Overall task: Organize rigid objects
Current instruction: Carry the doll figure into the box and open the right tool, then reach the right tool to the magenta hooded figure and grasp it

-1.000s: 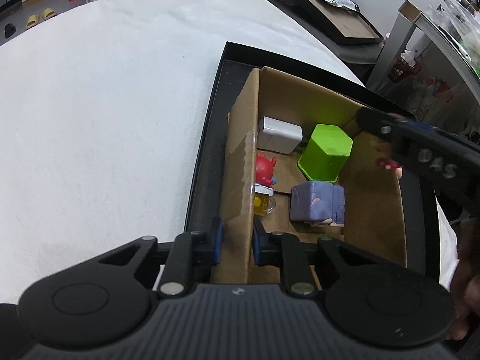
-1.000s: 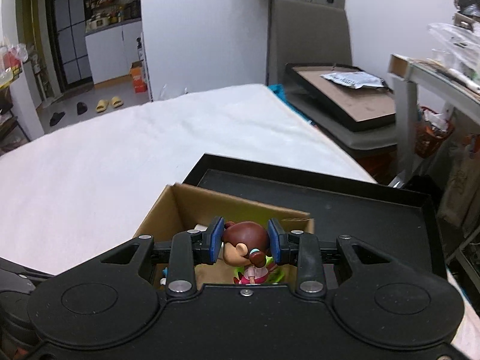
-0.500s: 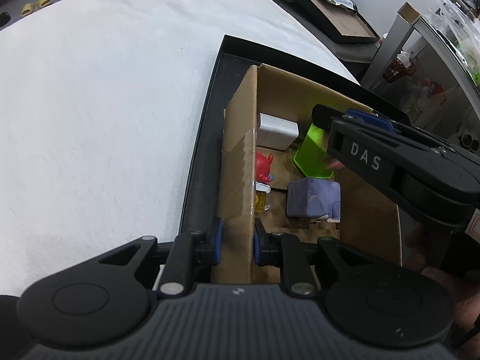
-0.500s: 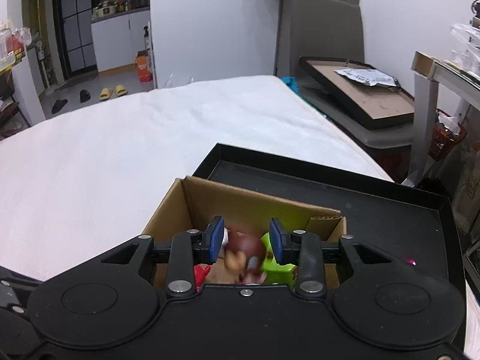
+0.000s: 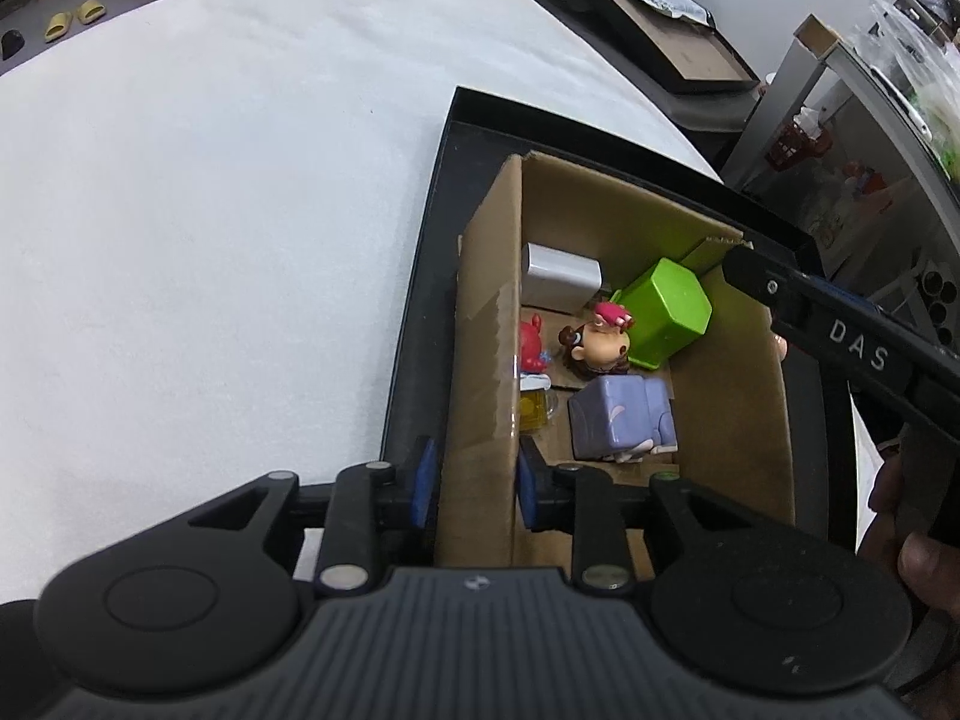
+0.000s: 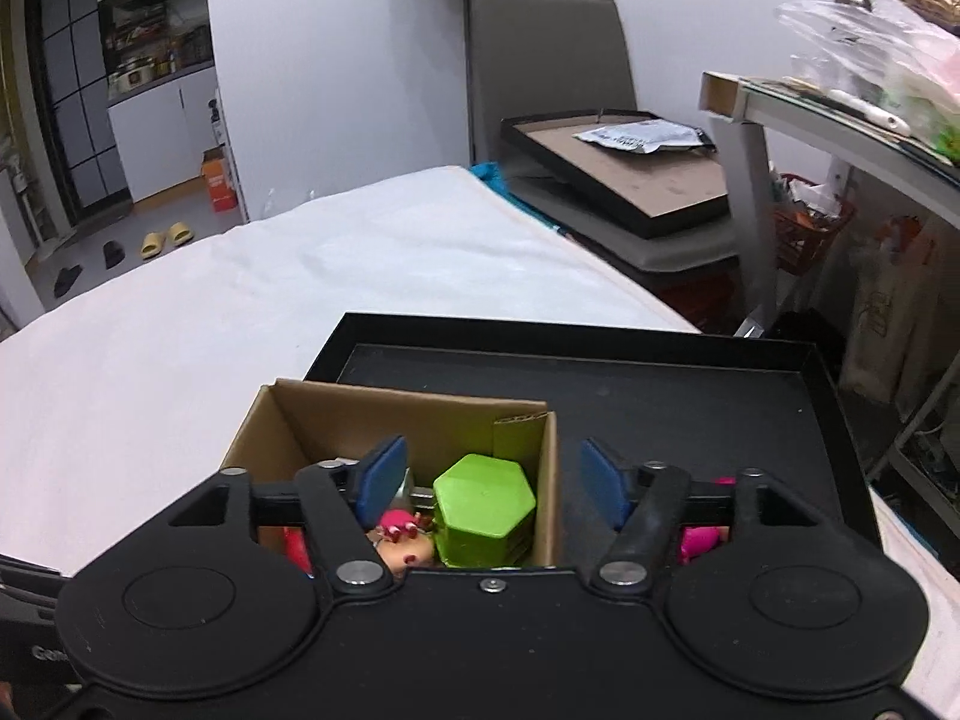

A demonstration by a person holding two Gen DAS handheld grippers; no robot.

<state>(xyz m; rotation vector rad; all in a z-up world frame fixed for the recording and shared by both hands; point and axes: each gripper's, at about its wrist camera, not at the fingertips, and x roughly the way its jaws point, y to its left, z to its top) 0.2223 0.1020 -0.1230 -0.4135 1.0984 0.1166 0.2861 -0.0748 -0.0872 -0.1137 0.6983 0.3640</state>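
An open cardboard box (image 5: 738, 414) (image 6: 300, 414) stands in a black tray (image 5: 429, 276) (image 6: 660, 384). My left gripper (image 5: 474, 483) is shut on the box's near left wall. In the box lie a brown-haired doll figure (image 5: 597, 345) (image 6: 405, 543), a green hexagonal block (image 5: 666, 309) (image 6: 483, 504), a purple cube (image 5: 621, 417), a white block (image 5: 561, 279), a red figure (image 5: 531, 342) and a small yellow mug (image 5: 534, 411). My right gripper (image 6: 495, 483) hangs open over the box with nothing between its fingers; its black body (image 5: 840, 330) crosses the right side of the left wrist view.
The tray sits on a table under a white cloth (image 5: 210, 210) (image 6: 300, 276). A pink object (image 6: 702, 537) lies in the tray right of the box. A chair with a framed board (image 6: 624, 174) and a cluttered shelf (image 6: 840, 108) stand to the right. A hand (image 5: 924, 546) holds the right gripper.
My right gripper has opened and let go of the doll figure, which now lies in the box beside the green block. My left gripper keeps its hold on the box wall.
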